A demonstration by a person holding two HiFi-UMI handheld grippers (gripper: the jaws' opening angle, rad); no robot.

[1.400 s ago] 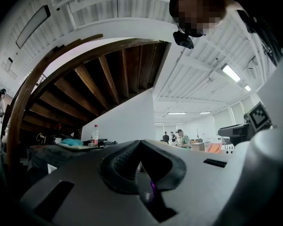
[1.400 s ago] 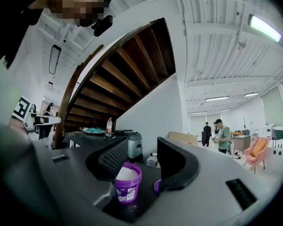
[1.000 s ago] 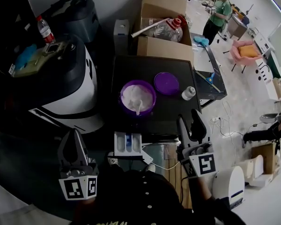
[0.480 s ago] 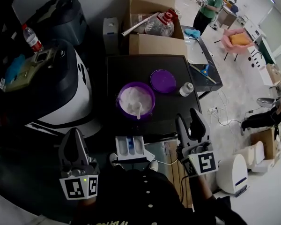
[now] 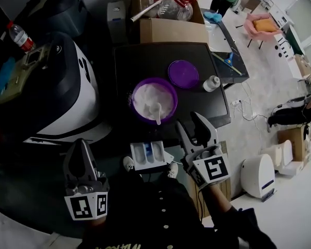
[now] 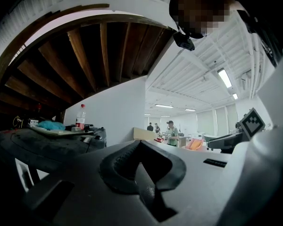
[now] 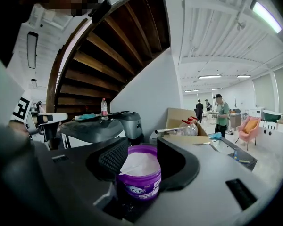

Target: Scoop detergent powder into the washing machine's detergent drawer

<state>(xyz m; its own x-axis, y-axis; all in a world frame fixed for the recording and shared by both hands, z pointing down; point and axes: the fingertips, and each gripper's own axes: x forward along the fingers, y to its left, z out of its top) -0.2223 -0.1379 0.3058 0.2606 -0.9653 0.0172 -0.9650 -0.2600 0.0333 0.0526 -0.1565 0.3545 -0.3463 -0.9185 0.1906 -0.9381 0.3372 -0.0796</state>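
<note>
A purple tub (image 5: 154, 100) full of white powder stands on the black table (image 5: 197, 108), with a white scoop (image 5: 157, 113) stuck in the powder. Below the table's front edge, the white detergent drawer (image 5: 160, 152) is pulled out; one compartment is blue. My right gripper (image 5: 194, 127) is open and empty, just right of the drawer and short of the tub. In the right gripper view the tub (image 7: 140, 180) sits ahead between the spread jaws of the right gripper (image 7: 144, 155), untouched. My left gripper (image 5: 83, 152) hangs low at the left, shut and empty. It shows the same in its own view (image 6: 140, 147).
The washing machine (image 5: 67, 87) fills the left. The tub's purple lid (image 5: 183, 74) and a small white bottle (image 5: 211, 83) lie on the table's far right. A cardboard box (image 5: 171, 27) holding a plastic jug stands behind the table. People stand far off at the top right.
My right gripper has moved left and forward, closer to the tub and the drawer. The left gripper has stayed put. The head view has shifted a little.
</note>
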